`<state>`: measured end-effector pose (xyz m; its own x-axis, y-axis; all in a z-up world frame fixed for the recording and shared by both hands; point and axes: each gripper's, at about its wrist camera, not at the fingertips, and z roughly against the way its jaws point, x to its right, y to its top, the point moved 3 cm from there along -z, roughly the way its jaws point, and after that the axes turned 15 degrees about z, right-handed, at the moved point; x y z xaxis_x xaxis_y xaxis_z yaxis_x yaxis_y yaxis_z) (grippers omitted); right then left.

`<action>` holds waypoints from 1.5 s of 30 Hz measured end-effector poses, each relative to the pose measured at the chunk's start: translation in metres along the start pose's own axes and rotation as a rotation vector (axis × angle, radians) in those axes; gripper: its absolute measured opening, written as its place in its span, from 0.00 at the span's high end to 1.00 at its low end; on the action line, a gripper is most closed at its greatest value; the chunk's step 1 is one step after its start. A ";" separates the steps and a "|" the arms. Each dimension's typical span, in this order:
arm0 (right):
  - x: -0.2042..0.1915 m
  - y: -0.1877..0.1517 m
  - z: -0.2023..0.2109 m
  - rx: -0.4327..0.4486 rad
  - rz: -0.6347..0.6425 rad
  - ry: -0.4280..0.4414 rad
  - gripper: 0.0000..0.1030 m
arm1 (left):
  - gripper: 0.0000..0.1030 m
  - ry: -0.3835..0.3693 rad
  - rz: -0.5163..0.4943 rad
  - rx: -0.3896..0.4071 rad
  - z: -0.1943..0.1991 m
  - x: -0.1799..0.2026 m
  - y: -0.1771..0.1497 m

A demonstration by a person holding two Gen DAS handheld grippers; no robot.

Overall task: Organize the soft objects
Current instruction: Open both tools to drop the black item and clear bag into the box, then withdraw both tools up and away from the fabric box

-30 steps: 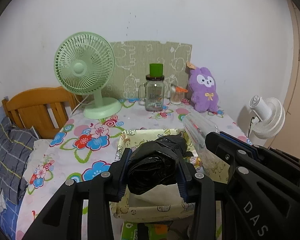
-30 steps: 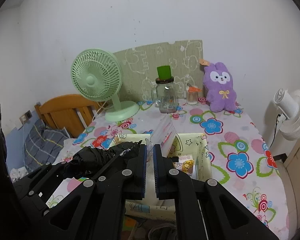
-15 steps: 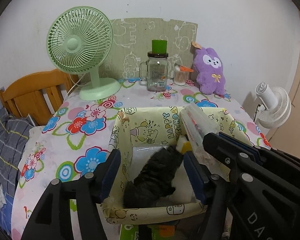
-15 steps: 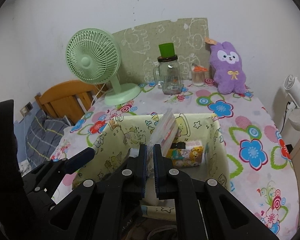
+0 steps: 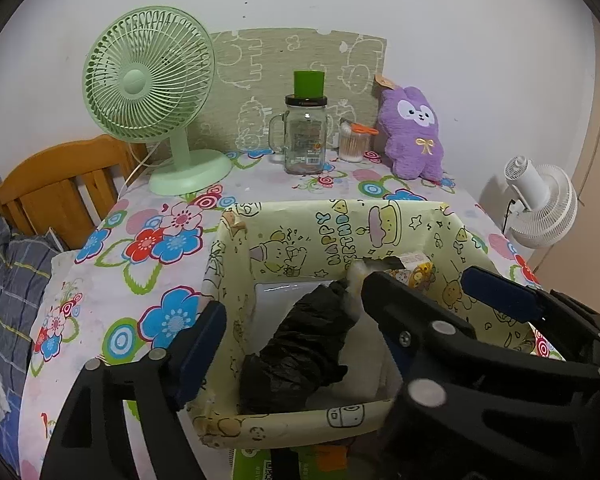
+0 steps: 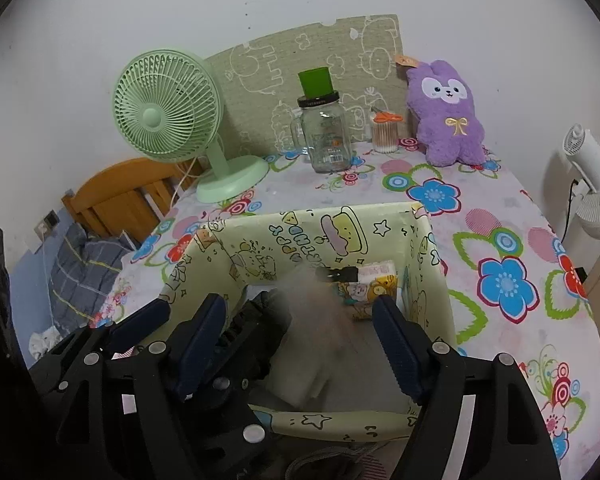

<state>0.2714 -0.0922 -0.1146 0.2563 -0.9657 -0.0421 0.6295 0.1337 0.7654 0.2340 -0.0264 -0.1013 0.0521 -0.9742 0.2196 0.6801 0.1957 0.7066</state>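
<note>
The black bag (image 5: pixel 300 344) lies inside the yellow box (image 5: pixel 340 224) on the desk (image 5: pixel 148 280). It looks soft, light and squishy, so its fat middle is best to pinch. The left tongs (image 5: pixel 296 340) and right tongs (image 6: pixel 300 344) gape wide, holding nothing.

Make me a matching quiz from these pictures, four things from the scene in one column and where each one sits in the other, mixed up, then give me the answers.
Things:
1. black plastic bag
2. purple plush rabbit
3. green fan
4. green cup

Places:
A. on top of the glass jar
B. inside the yellow box
C. back left of the table
D. back right, against the wall

Pairs: 1-B, 2-D, 3-C, 4-A
</note>
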 end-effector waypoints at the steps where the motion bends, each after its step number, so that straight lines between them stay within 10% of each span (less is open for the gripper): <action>1: 0.001 0.000 -0.001 -0.007 0.000 -0.010 0.23 | 0.19 0.000 -0.001 0.000 0.000 0.000 0.000; 45: -0.013 -0.010 0.122 0.160 0.065 -0.160 0.01 | 0.00 -0.048 -0.009 0.159 0.111 0.024 -0.019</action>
<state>0.1724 -0.1080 -0.0432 0.1649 -0.9809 0.1035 0.4882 0.1724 0.8555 0.1409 -0.0412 -0.0349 0.0094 -0.9703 0.2417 0.5559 0.2060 0.8053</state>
